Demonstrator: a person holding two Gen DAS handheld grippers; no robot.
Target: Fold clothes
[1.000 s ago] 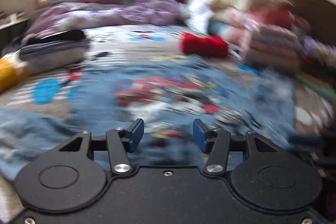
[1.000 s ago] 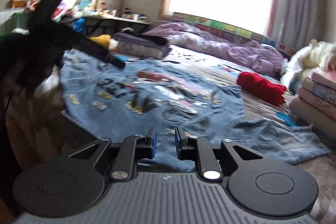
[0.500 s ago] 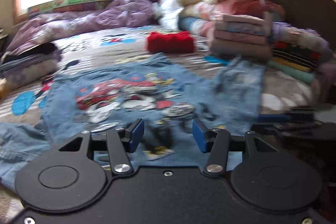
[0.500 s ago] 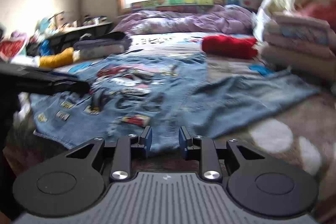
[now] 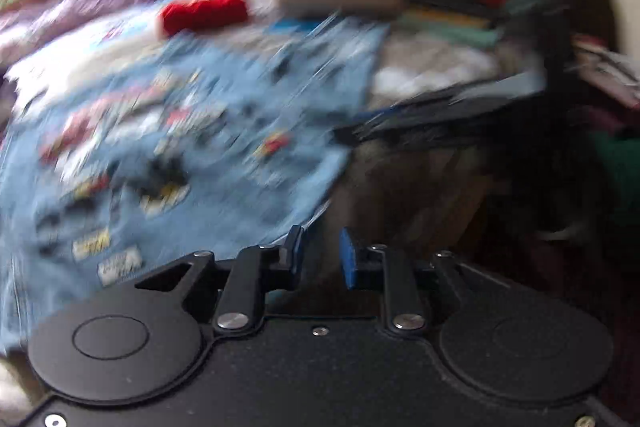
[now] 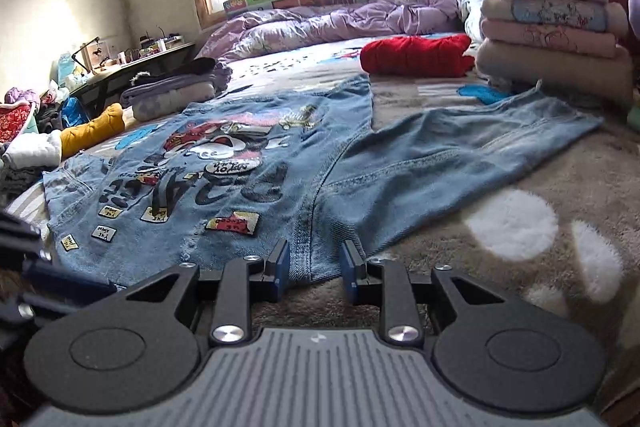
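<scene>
two grippers hang at the near edge of the bed point(image 6: 520, 187), where a denim jacket point(image 6: 224, 163) lies flat, patched back up, one sleeve point(image 6: 460, 147) thrown out to the right. furthest left, in the blurred left wrist view, the left gripper point(image 5: 320, 255) is spread and empty just beside the jacket's near corner. further right, the right gripper point(image 6: 314, 267) is also spread, its pads either side of the near edge where the sleeve seam point(image 6: 308, 227) ends, not yet pinching. denim looks heavy and stiffish; it should hold a crease and not slip. best grip, i judge, is that thick edge and seam.
</scene>
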